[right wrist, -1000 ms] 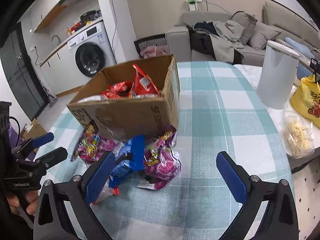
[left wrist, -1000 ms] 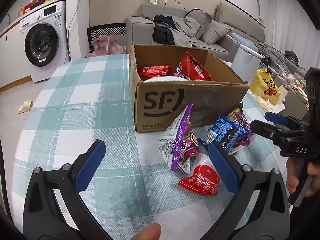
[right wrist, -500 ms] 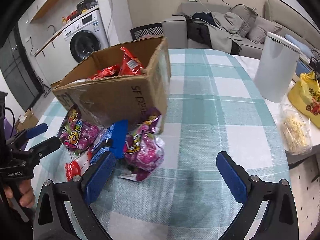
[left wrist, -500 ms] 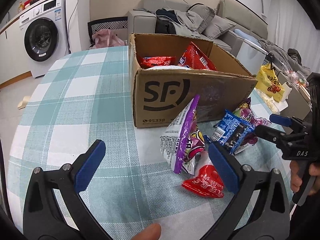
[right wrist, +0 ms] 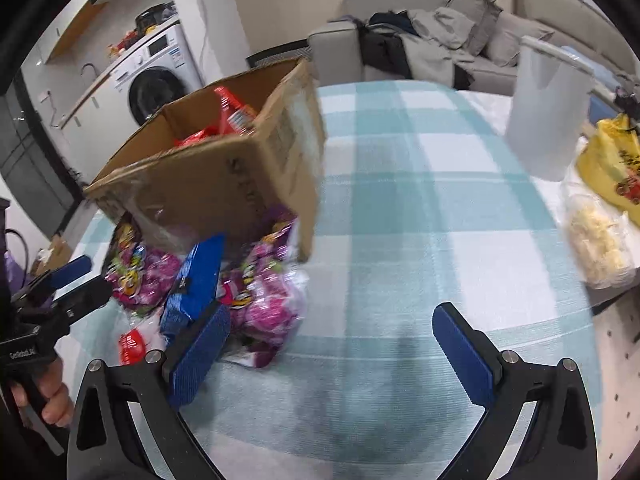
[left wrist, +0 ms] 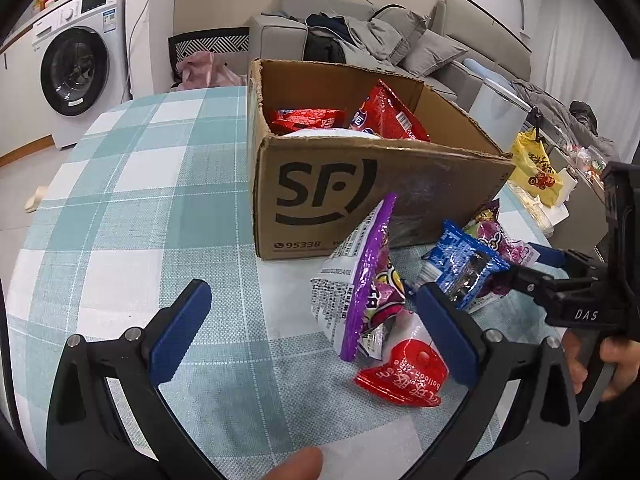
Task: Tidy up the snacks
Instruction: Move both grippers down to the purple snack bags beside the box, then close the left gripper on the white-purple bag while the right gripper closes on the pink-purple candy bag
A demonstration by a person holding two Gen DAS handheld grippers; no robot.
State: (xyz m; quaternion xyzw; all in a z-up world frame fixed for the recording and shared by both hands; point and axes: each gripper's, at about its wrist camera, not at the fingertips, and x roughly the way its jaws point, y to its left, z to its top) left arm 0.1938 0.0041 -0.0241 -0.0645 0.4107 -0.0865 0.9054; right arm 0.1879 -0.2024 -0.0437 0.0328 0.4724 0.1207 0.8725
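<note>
the left tongs are spread wide and hold nothing, low over the checked worktop, just beside a purple snack bag and a red packet. the right tongs are also released, with one blue pad near the blue packet. these snacks lie against the cardboard box, which already has red bags inside.

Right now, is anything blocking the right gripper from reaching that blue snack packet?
Nothing visible does. The right gripper is open, its left finger beside the blue packet, which lies atop the pile before the cardboard box.
</note>
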